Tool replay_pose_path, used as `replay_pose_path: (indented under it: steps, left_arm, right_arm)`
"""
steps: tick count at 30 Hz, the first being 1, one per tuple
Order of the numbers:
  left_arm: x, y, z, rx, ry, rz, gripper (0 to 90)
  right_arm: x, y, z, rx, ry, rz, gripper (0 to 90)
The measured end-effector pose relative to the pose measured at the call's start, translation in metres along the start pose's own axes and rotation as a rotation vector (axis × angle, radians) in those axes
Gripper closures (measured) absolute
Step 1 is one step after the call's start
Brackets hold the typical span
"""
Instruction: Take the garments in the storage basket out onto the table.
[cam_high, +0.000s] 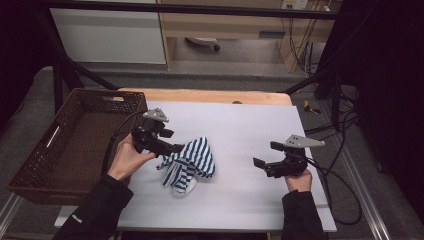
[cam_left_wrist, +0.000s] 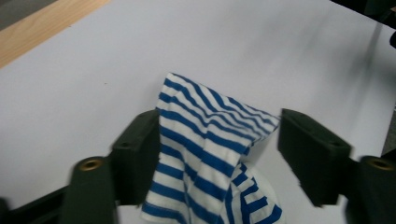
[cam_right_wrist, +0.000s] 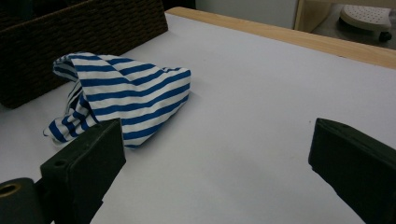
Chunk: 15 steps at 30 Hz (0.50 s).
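Observation:
A blue-and-white striped cloth (cam_high: 192, 160) lies bunched on the white table cover (cam_high: 250, 125), left of centre. My left gripper (cam_high: 176, 148) is at the cloth's upper left edge. In the left gripper view the cloth (cam_left_wrist: 205, 140) rises between the jaws of the left gripper (cam_left_wrist: 219, 121). It leans on the left jaw while the jaws stand wide apart, so the gripper is open. My right gripper (cam_high: 266, 155) hovers open over bare cover to the right, well clear of the cloth (cam_right_wrist: 130, 88). Nothing sits between the jaws of the right gripper (cam_right_wrist: 219, 135).
A dark brown wicker basket (cam_high: 30, 160) stands off the table's left side, with its wall (cam_right_wrist: 93, 28) just behind the cloth. A wooden table edge (cam_high: 210, 96) runs along the back. Cables (cam_high: 345, 200) trail at the right.

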<state>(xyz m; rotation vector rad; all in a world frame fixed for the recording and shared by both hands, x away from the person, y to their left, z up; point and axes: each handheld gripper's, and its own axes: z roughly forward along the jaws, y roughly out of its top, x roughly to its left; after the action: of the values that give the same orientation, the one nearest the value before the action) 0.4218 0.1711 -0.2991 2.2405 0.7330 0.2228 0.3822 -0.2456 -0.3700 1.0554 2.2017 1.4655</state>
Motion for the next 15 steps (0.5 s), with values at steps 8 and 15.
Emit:
replay_pose_path:
  steps: [8,15]
  left_arm:
    - [0.006,-0.015,-0.021,-0.046,0.068,-0.038,9.5]
    - [0.013,-0.039,-0.043,-0.098,0.092,-0.05,8.6]
  right_arm:
    - [0.0,0.0,0.0,0.001,0.001,0.0,4.3]
    - [0.0,0.0,0.001,0.006,-0.001,0.002,4.3]
